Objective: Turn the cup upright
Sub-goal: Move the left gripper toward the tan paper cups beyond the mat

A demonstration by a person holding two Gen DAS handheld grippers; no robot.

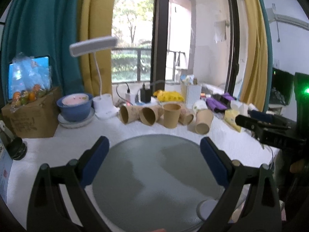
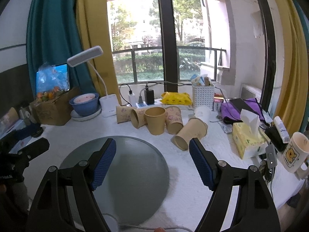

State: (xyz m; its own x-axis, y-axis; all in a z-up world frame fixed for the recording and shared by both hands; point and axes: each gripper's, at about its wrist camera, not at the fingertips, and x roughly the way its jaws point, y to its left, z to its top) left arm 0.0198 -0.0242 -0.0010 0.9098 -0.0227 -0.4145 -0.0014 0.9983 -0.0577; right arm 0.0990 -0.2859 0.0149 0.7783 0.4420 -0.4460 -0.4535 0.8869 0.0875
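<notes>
Several brown paper cups lie on their sides in a row behind a round grey tray (image 1: 154, 174) (image 2: 119, 164). One brown cup (image 1: 171, 115) (image 2: 155, 120) stands upright in the middle of the row. A tipped cup (image 1: 203, 121) (image 2: 191, 134) lies at the right end, mouth toward me. A white cup (image 2: 202, 113) lies behind it. My left gripper (image 1: 154, 147) is open and empty above the tray. My right gripper (image 2: 152, 148) is open and empty, its right finger (image 2: 200, 162) close in front of the right-end tipped cup.
A blue bowl (image 2: 85, 104) on a plate, a white desk lamp (image 2: 108, 104), a cardboard box (image 2: 56, 108) and a power strip (image 2: 146, 102) line the back. A tissue pack (image 2: 249, 137), a bear mug (image 2: 294, 152) and a purple bag (image 2: 241, 108) sit at the right.
</notes>
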